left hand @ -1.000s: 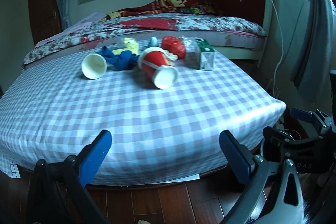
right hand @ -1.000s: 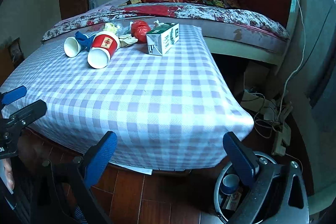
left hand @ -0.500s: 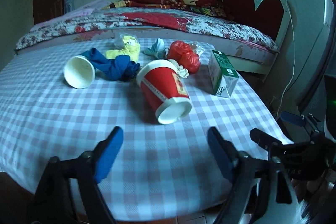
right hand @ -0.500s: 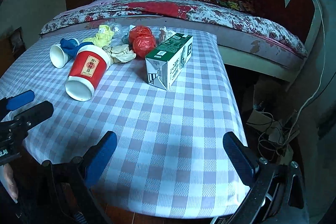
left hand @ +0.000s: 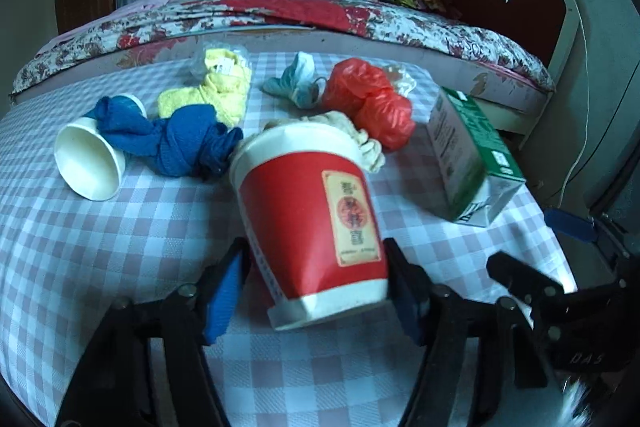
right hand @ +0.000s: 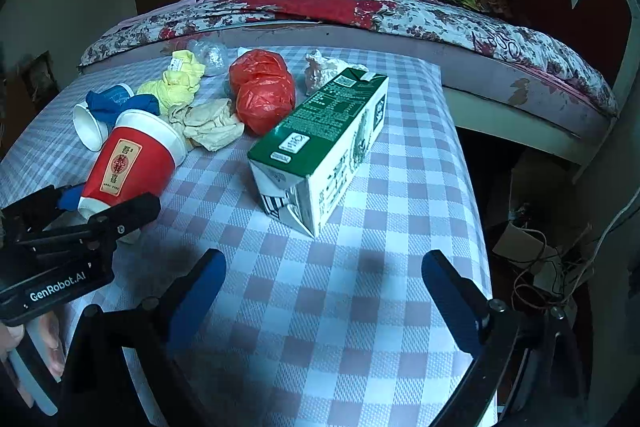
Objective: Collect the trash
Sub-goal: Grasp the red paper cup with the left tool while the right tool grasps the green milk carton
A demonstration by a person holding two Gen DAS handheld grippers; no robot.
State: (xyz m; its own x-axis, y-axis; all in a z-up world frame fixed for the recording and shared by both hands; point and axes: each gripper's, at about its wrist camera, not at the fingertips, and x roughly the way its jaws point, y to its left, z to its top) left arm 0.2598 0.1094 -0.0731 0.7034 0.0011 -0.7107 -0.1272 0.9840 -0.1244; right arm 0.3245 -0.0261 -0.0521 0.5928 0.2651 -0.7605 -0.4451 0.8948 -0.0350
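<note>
A red paper cup (left hand: 308,227) lies on its side on the checked tablecloth (left hand: 100,267), rim toward me. My left gripper (left hand: 316,255) straddles the cup near its rim; its jaws are closing, and a thin gap still shows at the left pad. From the right wrist view the left gripper (right hand: 100,211) reaches around that cup (right hand: 128,163). A green milk carton (right hand: 328,131) lies on its side just beyond my right gripper (right hand: 322,263), which is open over bare cloth. Behind are a red plastic bag (right hand: 262,91), crumpled beige paper (right hand: 208,125) and a white cup (left hand: 88,163).
A knotted blue cloth (left hand: 180,139), a yellow cloth (left hand: 220,91) and a light blue mask (left hand: 298,83) lie at the back of the table. A bed with a floral cover (right hand: 400,15) stands behind. The table's right edge drops to a floor with cables (right hand: 540,267).
Both grippers have moved forward over the table toward the trash. The left jaws have narrowed and now sit either side of the red cup. The right gripper has neared the carton.
</note>
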